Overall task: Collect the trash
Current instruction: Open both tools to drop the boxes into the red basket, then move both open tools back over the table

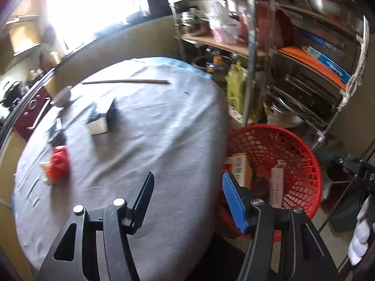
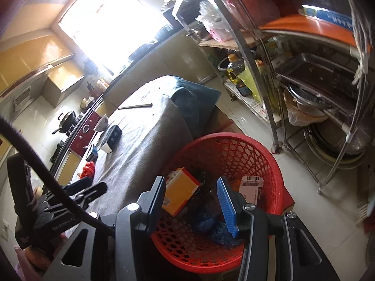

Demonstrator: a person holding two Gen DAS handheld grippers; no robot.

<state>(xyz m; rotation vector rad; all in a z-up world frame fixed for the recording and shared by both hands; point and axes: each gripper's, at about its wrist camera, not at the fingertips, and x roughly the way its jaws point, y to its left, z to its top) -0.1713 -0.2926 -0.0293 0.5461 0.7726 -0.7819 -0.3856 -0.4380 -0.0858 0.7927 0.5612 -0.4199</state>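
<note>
Kitchen light floods in from the window as both grippers hang with nothing between their fingers. Left gripper point(image 1: 187, 187) has its fingers spread wide, poised over the right edge of the grey-clothed tabletop point(image 1: 150, 126), one finger above the cloth, the blue-padded one above the red basket point(image 1: 302, 161). Right gripper point(image 2: 189, 194) is also wide apart and points straight down into the red basket point(image 2: 236, 154), which sits on the floor just beside the table's right edge. Inside it lie an orange box point(image 2: 180, 193), a white barcoded carton point(image 2: 250, 185) and crumpled blue wrapping point(image 2: 211, 224). Still on the tabletop: a red crumpled wrapper point(image 1: 59, 164) near the left edge, a small white-and-dark box point(image 1: 103, 119) toward the middle, a bowl point(image 1: 62, 97) near the far left edge, and a long thin stick point(image 1: 126, 82) near the far edge. Beyond the basket stands a metal rack point(image 2: 276, 75) crowded with pans, trays and bags.
</note>
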